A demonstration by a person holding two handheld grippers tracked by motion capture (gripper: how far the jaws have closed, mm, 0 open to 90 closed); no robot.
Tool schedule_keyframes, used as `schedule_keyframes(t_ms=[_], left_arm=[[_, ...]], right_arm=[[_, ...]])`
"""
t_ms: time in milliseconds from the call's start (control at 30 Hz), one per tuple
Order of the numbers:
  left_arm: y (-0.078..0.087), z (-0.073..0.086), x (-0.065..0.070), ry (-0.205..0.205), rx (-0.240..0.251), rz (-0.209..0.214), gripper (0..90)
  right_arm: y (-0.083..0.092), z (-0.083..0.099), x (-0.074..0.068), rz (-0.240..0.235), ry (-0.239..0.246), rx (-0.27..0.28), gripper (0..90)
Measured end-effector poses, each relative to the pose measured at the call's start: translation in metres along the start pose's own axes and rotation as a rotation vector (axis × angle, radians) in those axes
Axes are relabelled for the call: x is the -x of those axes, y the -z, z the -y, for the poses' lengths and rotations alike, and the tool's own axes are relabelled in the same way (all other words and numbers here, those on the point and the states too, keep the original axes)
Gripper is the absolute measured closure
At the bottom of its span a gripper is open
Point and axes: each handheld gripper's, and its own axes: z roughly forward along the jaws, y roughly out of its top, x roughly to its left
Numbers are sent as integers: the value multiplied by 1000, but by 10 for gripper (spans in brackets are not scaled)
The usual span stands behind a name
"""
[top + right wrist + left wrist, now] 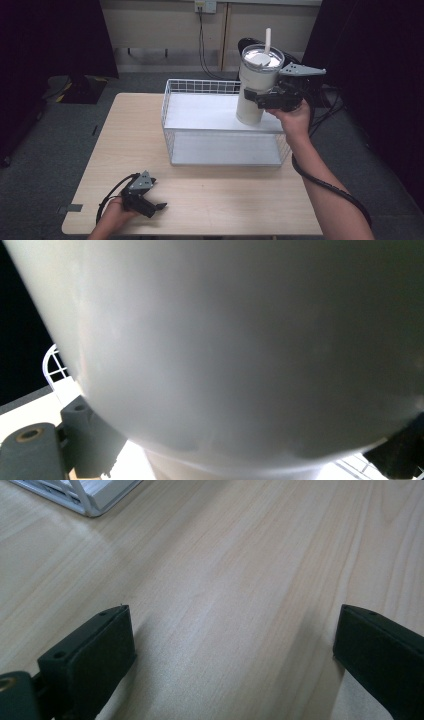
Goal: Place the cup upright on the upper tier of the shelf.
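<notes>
High view: the right gripper [257, 98] clamps a white tumbler [254, 85] with lid and straw, held above the far right corner of a white wire basket [172, 117] on the desk [125, 145]. The left gripper [157, 205] rests on the desk's near left.

Left gripper view: its fingers [95, 652] stand wide apart over bare wood, holding nothing.

Right gripper view: the tumbler [240, 340] sits pressed between the fingers [85, 440].

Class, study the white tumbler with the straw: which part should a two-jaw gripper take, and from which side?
Best the straight upper body of the tumbler, from its right side, jaws level. It stands upright, the straw and lid block the top, and the base tapers narrower. The right gripper grips there now, probably a sound hold.
</notes>
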Motion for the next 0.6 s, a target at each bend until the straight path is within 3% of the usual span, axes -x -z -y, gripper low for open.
schedule_keyframes(t_ms=[600], left_arm=[[0,0,0,3,2,-4,26]], right_arm=[[1,2,-1,7,14,3,89]])
